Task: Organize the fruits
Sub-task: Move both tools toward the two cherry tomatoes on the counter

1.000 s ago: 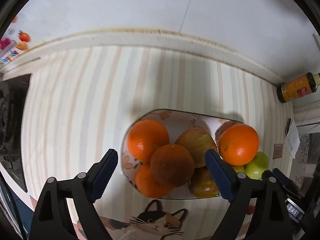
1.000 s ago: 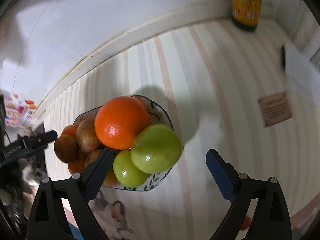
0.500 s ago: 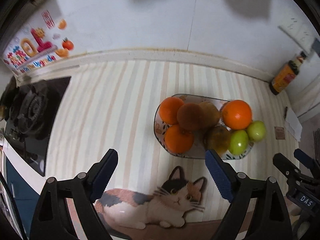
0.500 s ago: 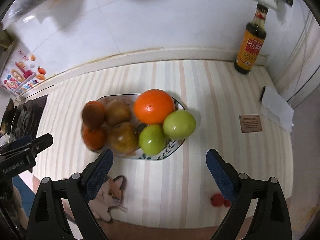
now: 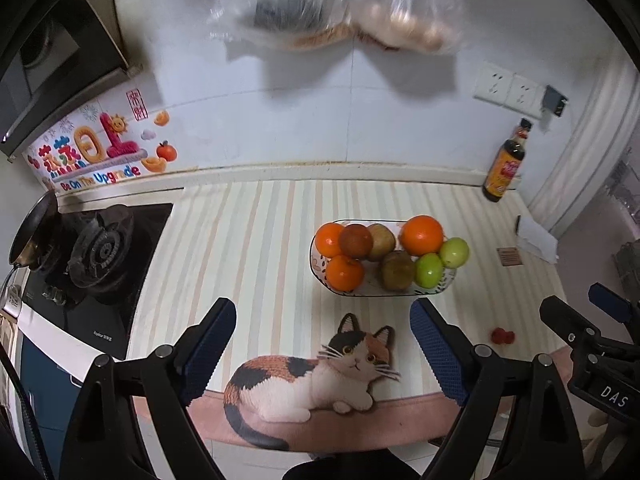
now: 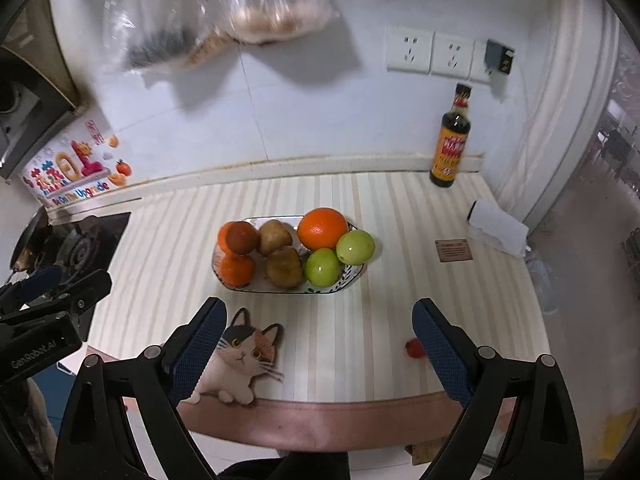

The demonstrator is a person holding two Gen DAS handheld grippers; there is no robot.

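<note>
A patterned oval plate (image 5: 318, 268) (image 6: 344, 278) stands on the striped counter, piled with fruit: a big orange (image 5: 422, 235) (image 6: 322, 228), two green apples (image 5: 454, 252) (image 6: 355, 246), several smaller oranges (image 5: 345, 273) (image 6: 237, 269) and brown fruits (image 5: 397, 269) (image 6: 284, 267). My left gripper (image 5: 322, 344) is open and empty, held back over the counter's front edge. My right gripper (image 6: 320, 340) is open and empty, also back from the plate. A small red fruit (image 5: 503, 336) (image 6: 415, 348) lies loose on the counter near the front right.
A gas stove (image 5: 100, 248) with a pan (image 5: 32, 232) is at the left. A sauce bottle (image 6: 451, 140) stands at the back right by the wall. White paper (image 6: 498, 228) and a small card (image 6: 454, 250) lie right. Plastic bags (image 6: 272, 4) hang above. A cat picture (image 5: 312, 376) marks the front edge.
Both grippers have pulled back and up from the plate, which now looks small and far. Both stayed open and empty. The fruit has not moved.
</note>
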